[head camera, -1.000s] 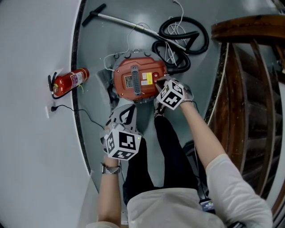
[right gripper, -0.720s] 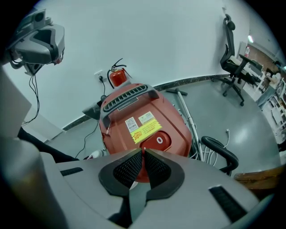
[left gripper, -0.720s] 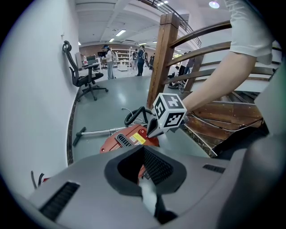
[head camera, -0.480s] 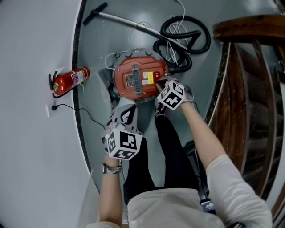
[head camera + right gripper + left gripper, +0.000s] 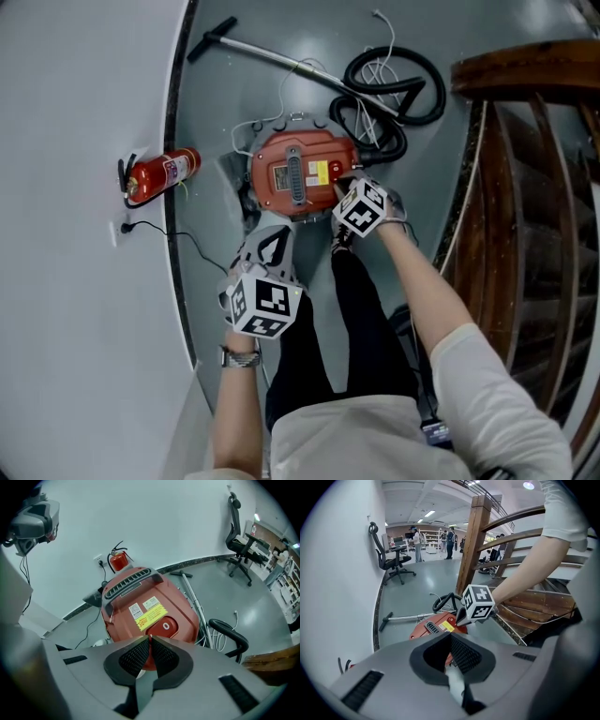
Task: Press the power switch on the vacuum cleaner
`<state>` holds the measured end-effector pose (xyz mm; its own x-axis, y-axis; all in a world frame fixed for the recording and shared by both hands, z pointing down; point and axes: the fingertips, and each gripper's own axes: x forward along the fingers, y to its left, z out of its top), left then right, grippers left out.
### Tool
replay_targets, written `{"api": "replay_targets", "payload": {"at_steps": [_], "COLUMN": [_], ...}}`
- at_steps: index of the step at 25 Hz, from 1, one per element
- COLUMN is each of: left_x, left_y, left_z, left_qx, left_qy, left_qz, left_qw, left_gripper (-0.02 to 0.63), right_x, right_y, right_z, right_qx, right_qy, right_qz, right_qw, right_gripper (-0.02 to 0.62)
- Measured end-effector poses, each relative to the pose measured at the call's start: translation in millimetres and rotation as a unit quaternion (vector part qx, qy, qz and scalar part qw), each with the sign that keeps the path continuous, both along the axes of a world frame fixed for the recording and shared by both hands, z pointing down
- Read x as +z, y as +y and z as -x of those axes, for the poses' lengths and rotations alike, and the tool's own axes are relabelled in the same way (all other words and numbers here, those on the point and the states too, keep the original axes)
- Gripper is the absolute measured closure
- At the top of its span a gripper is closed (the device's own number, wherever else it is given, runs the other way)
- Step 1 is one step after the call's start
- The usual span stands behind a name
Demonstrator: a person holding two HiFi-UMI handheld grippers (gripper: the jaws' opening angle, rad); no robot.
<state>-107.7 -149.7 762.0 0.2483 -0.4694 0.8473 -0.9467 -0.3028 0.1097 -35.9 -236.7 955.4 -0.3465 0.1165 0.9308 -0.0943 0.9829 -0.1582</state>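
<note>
Your vacuum cleaner [image 5: 298,175] sits on the floor [image 5: 244,84]: round red body, ribbed handle [image 5: 129,584], yellow label [image 5: 151,615]. Its power switch [image 5: 165,626], a red oval marked 0, lies just beside that label. Your right hand-held gripper [image 5: 150,638], jaws together and empty, points at the switch; whether it touches is hidden. Your left hand-held gripper [image 5: 451,635], also closed, hangs short of the vacuum cleaner.

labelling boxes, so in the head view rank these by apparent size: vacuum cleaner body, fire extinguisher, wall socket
vacuum cleaner body, largest
fire extinguisher, clearly smaller
wall socket, smallest
All seem similarly far from the camera, so the order holds.
</note>
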Motion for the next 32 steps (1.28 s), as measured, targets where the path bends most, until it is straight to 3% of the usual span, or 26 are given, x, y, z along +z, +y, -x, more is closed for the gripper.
{"api": "replay_targets", "payload": {"at_steps": [10,21,32], "left_x": [-20,-49,-73], "left_y": [0,12,36], "left_z": [7,14,21], "left_qx": [0.001,0.014,0.009], "left_qy": [-0.002,-0.009,-0.022], "left_qz": [-0.008,-0.022,-0.036], "left_qw": [1.0,0.9996,0.9991], "left_gripper": [0.606,0.606,0.606], "right_x": [-22,-90,-141], "right_y": [-8,-11,7], "right_z": [-5,1,-3], "right_qx": [0.012,0.019,0.013], "right_qy": [-0.009,-0.041,-0.062], "right_qz": [-0.024,-0.07,-0.086], "right_qw": [1.0,0.997,0.994], "right_gripper": [0.566,0.566,0.566]}}
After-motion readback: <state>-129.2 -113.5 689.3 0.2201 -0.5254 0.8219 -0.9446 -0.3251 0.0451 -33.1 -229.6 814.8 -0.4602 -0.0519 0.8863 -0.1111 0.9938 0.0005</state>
